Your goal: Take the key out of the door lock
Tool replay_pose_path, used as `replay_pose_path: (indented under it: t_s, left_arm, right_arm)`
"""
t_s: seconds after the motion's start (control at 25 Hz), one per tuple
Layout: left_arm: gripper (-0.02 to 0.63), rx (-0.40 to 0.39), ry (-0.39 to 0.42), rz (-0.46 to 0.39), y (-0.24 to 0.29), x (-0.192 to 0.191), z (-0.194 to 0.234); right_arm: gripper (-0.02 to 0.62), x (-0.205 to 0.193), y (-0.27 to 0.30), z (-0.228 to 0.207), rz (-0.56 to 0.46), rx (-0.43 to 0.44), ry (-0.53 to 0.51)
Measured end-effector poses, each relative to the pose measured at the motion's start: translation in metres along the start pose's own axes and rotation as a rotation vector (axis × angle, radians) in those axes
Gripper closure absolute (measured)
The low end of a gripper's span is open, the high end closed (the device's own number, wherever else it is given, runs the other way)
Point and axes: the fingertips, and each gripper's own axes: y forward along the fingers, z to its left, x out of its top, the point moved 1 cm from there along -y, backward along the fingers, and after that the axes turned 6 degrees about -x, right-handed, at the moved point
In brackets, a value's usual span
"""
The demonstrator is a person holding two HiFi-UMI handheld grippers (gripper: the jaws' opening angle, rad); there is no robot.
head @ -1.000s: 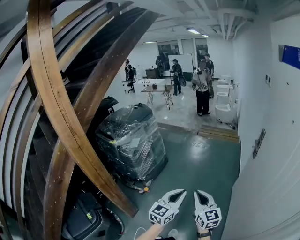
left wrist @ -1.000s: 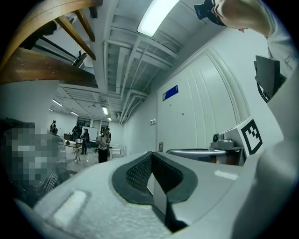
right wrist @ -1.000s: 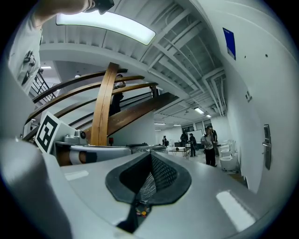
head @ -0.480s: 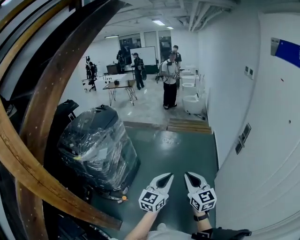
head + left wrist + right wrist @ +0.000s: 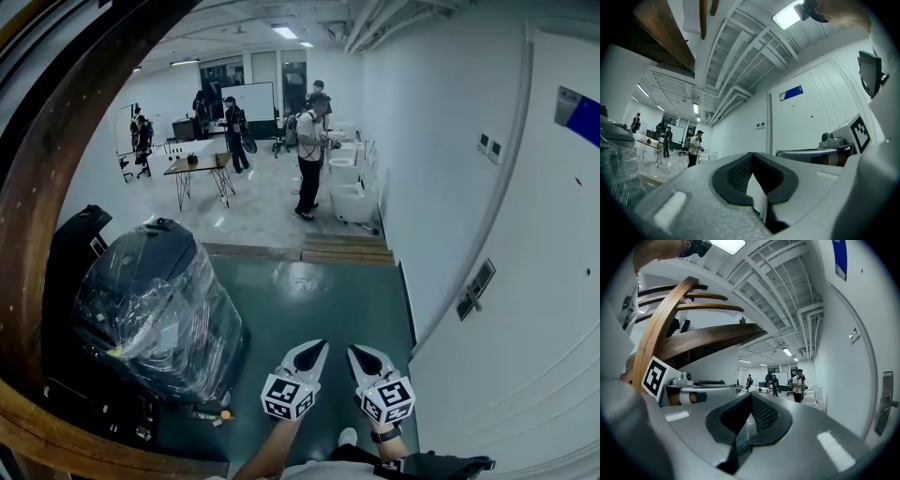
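A white door (image 5: 525,309) fills the right side of the head view, with a metal handle and lock plate (image 5: 473,289) on it. The same handle (image 5: 885,401) shows at the right edge of the right gripper view. No key can be made out at this distance. My left gripper (image 5: 312,349) and right gripper (image 5: 358,353) are held side by side low in the head view, left of the door and well short of the handle. Both are shut with nothing between their jaws, as seen in the left gripper (image 5: 751,174) and right gripper (image 5: 749,414) views.
A machine wrapped in plastic film (image 5: 155,300) stands on the green floor at left. A curved wooden beam (image 5: 42,187) arches over it. Wooden planks (image 5: 342,249) lie across the floor ahead. Beyond them are a person (image 5: 309,155), a table (image 5: 197,167) and white toilets (image 5: 352,199).
The head view has swung right: the wooden beams and wrapped machine slid left, and more of the door shows. Both grippers stayed shut and side by side.
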Motion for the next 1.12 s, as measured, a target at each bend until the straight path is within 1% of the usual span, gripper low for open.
replay_pose_path:
  t_s: [0.2,0.32,0.48,0.64,0.72,0.84,0.96,1.04,1.12]
  left_arm:
    - [0.606,-0.021,0.025,-0.003,0.069,-0.003,0.040]
    - [0.606,-0.042,0.043,0.007,0.125,-0.009,0.069]
    - [0.606,-0.099,0.058,0.018,0.213,-0.004,0.093]
    - [0.604,-0.161,0.085,-0.001,0.289,0.005,0.102]
    - [0.604,-0.201,0.070,-0.006,0.323,-0.001,0.101]
    - [0.604,-0.267,0.044,0.026,0.367,-0.020,0.094]
    - [0.604,-0.350,0.026,0.036,0.412,-0.032,0.087]
    - [0.604,-0.425,0.006,0.034,0.451,-0.039,0.077]
    - [0.604,-0.533,-0.013,0.035,0.491,-0.048,0.056]
  right_arm:
    - [0.595,-0.004,0.051,-0.065,-0.025,-0.051,0.019]
    - [0.595,-0.006,0.091,-0.117,-0.043,-0.082,0.038]
    - [0.595,0.012,0.140,-0.200,-0.067,-0.141,0.043]
    - [0.595,0.028,0.165,-0.266,-0.085,-0.201,0.015]
    - [0.595,0.019,0.170,-0.296,-0.065,-0.241,0.024]
    - [0.595,0.000,0.173,-0.338,-0.019,-0.302,0.074]
    - [0.595,-0.006,0.169,-0.378,-0.012,-0.382,0.073]
    - [0.595,-0.008,0.160,-0.410,-0.014,-0.456,0.065]
    - [0.595,-0.015,0.140,-0.446,-0.010,-0.571,0.067]
